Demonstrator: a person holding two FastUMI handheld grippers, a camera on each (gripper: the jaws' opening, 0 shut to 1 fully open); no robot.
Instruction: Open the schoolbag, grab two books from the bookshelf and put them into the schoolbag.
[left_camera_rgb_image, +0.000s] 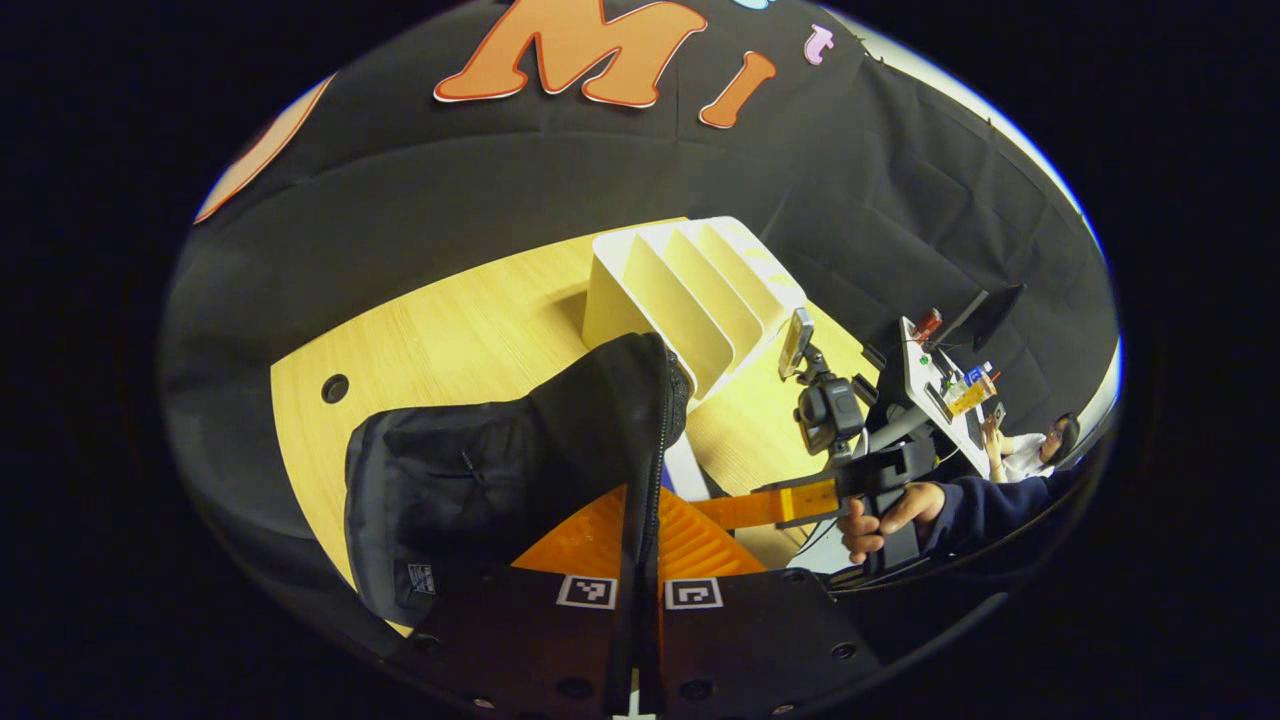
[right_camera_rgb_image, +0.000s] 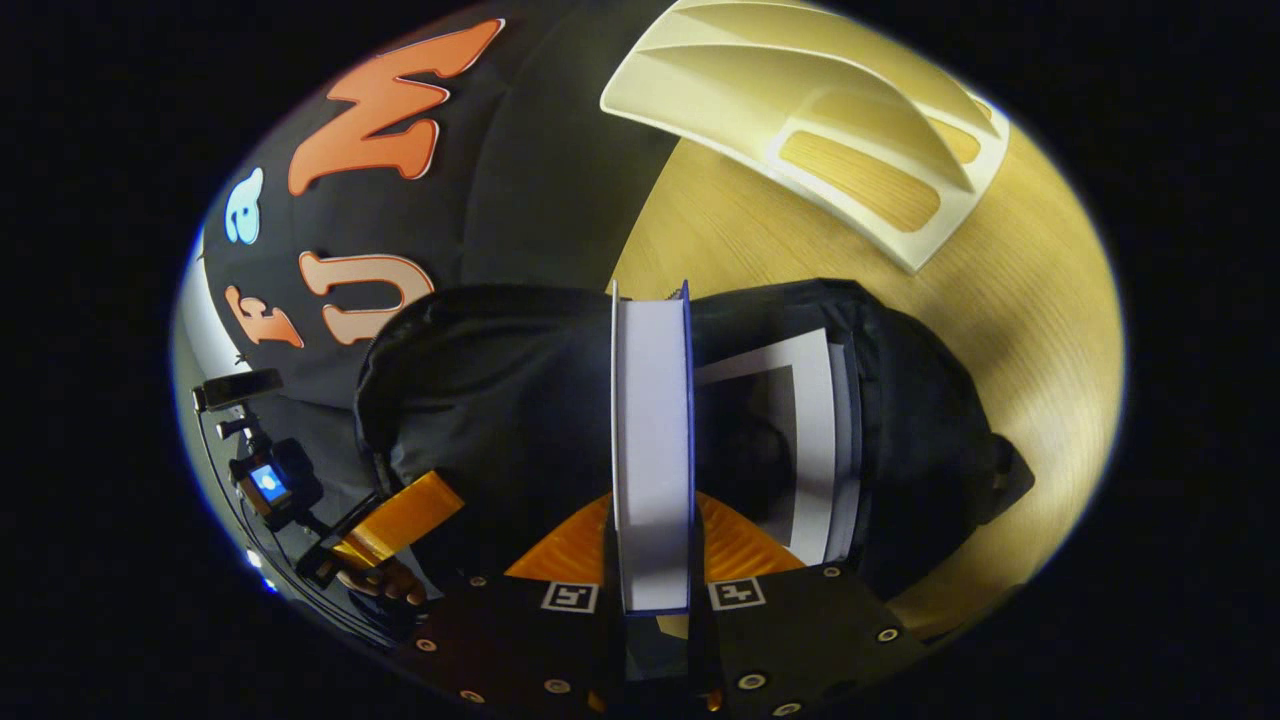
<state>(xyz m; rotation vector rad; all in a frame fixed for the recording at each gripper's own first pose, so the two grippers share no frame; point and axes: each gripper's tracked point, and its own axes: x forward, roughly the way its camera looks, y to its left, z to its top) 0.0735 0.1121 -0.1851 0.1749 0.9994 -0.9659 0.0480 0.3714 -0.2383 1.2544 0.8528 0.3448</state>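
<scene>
The black schoolbag (left_camera_rgb_image: 480, 470) stands on the wooden table (left_camera_rgb_image: 450, 340). My left gripper (left_camera_rgb_image: 640, 520) is shut on the bag's zipped rim, holding the mouth up. In the right gripper view the schoolbag (right_camera_rgb_image: 500, 400) gapes open, and a white book with a dark picture (right_camera_rgb_image: 810, 430) lies inside it. My right gripper (right_camera_rgb_image: 652, 520) is shut on a second book (right_camera_rgb_image: 652, 420), blue-covered and seen edge-on over the opening. The white bookshelf (left_camera_rgb_image: 690, 290) stands behind the bag with bare slots. The right gripper (left_camera_rgb_image: 770, 505), held by a hand, reaches in beside the bag.
The bookshelf (right_camera_rgb_image: 830, 130) sits close beyond the bag on the table (right_camera_rgb_image: 1000, 300). The left gripper (right_camera_rgb_image: 400, 520) grips the bag's far side. A round hole (left_camera_rgb_image: 335, 388) marks the table's left part. A person (left_camera_rgb_image: 1030, 450) sits at a desk (left_camera_rgb_image: 940, 385) far right.
</scene>
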